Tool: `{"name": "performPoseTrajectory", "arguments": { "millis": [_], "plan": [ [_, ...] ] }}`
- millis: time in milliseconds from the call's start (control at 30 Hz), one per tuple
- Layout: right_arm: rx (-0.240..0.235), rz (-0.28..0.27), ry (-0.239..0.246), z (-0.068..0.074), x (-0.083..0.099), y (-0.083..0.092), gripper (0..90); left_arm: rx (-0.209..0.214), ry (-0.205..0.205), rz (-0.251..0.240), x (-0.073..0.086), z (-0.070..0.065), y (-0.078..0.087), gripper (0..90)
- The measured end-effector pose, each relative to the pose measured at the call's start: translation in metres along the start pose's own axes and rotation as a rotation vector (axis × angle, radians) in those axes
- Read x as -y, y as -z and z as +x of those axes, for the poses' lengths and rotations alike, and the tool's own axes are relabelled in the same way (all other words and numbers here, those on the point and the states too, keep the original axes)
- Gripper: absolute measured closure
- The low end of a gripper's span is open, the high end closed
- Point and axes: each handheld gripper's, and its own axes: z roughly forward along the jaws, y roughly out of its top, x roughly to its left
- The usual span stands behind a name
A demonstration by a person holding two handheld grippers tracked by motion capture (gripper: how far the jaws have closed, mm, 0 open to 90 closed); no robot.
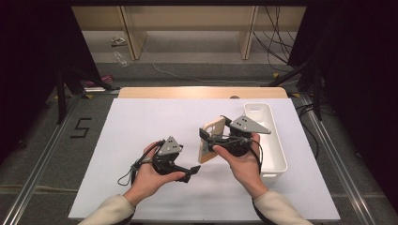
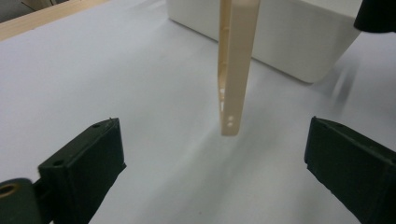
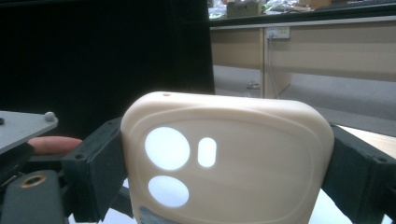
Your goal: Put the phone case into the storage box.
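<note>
Right gripper (image 1: 205, 136) pinches a cream, soft-plastic phone case with camera cut-outs (image 1: 211, 139) across its width; in the right gripper view I see both black pads pressed on the case's two side edges (image 3: 227, 158). Case is off the white tabletop (image 1: 141, 136), on edge, long axis running roughly vertical, camera-hole end nearest the right gripper's body. It hangs just beside the white rectangular plastic bin (image 1: 274, 140), on the bin's left. Left gripper (image 1: 193, 171) sits low and near, jaws spread wide with nothing pressed between them. From the left gripper view I read the case (image 2: 235, 70) edge-on, its lower end above the table, between the jaws' line but clear of both.
</note>
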Motion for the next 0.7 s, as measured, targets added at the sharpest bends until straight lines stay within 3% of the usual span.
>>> {"name": "performPoseTrajectory", "arguments": {
  "millis": [300,700],
  "plan": [
    [0.004,-0.006,-0.003,-0.002,-0.002,0.002,12.0,-0.025,0.003,0.012,0.013,0.009,0.014,0.4],
    [0.001,-0.009,-0.002,-0.002,-0.004,0.003,11.9,-0.039,0.007,-0.013,0.02,0.015,0.028,0.0]
  ]
}}
